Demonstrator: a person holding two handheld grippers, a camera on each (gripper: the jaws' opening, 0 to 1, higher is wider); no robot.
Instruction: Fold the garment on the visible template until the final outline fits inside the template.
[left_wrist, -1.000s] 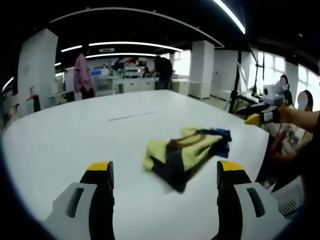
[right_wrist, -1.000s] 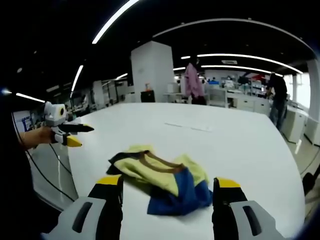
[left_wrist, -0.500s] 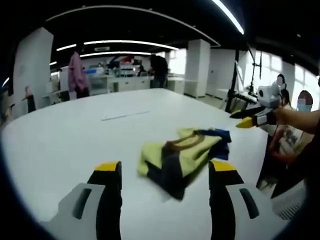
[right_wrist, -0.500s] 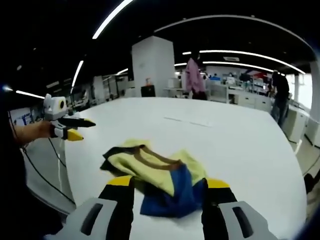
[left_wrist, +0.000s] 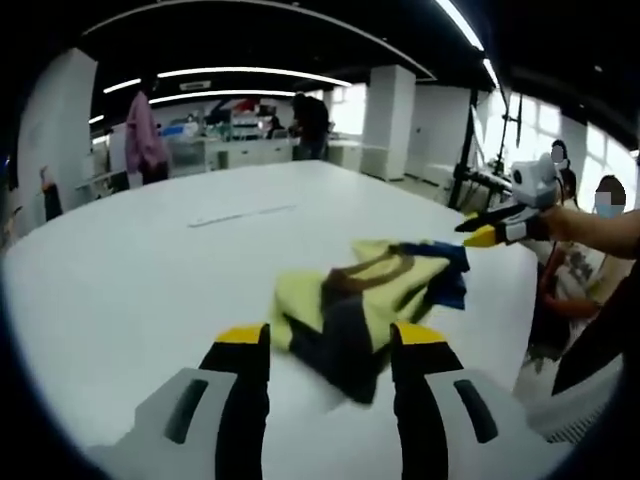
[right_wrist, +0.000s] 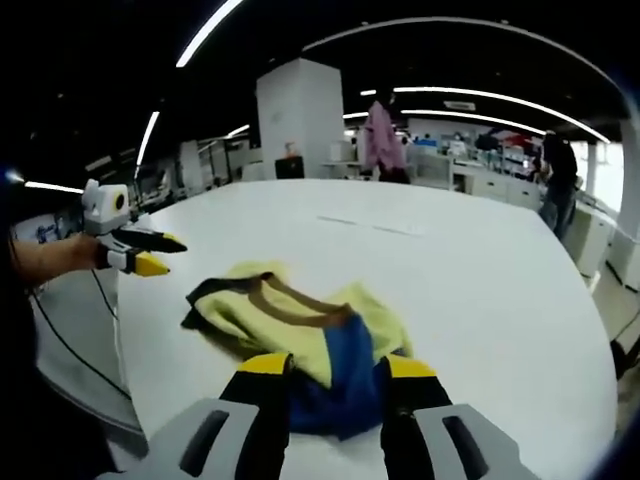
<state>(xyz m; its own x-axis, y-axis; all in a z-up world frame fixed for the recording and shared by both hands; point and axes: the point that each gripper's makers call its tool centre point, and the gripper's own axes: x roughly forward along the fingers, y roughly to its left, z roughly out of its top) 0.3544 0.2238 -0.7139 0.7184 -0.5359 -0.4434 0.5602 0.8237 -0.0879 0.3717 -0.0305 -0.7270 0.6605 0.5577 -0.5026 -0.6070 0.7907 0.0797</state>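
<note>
Yellow-and-blue garment (left_wrist: 370, 305) lies crumpled on the white table (left_wrist: 130, 270), so I hold left gripper (left_wrist: 329, 345) and right gripper (right_wrist: 327, 370) part-open, empty, straddling its edges for grasping.

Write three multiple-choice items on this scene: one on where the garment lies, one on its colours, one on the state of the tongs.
1. Where does the crumpled yellow and blue garment lie?
A. On the white table
B. On the floor
C. On a chair

2. Which colours does the garment show?
A. Red and green
B. Yellow, blue and brown
C. All white

3. How do the right tongs stand?
A. Shut on the garment
B. Open, a jaw at each side of the garment's blue part
C. Shut, empty

Key: 1 A, white tabletop shows all around it; 2 B, yellow body, blue part, brown neckband; 3 B, a gap shows between the jaws with blue cloth in it.
</note>
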